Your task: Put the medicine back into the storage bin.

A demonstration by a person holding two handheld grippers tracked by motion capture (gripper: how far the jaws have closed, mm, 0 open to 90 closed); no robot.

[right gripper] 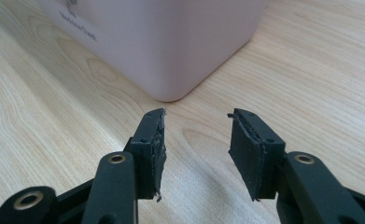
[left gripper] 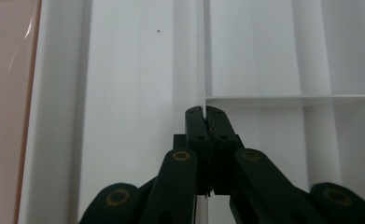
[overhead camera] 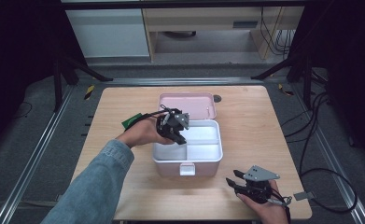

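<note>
Pinching the thin white divider wall (left gripper: 201,70) of the inner tray (left gripper: 124,93), the left gripper's (left gripper: 203,112) fingers stand fully closed, the wall's upper edge caught between their tips. To either side of these fingers lie the tray's compartments: a long one on one side, and on the other two smaller ones parted by a cross wall that meets the divider just ahead of the fingertips. Farther out in the left gripper view, a strip of pink box wall borders the tray.

From the high view, the left gripper (overhead camera: 173,126) reaches down into the open pink box (overhead camera: 187,165) from its left side, with the box's lid (overhead camera: 187,105) standing up behind it and a green object (overhead camera: 132,121) on the worktop (overhead camera: 245,121) behind the hand.

The right gripper's (right gripper: 196,126) fingers stand partly open with nothing between them, hovering low over the wooden worktop. Just ahead of them, and apart from them, is a rounded corner of the pink box. In the high view this gripper (overhead camera: 238,179) sits near the box's front right corner.
</note>
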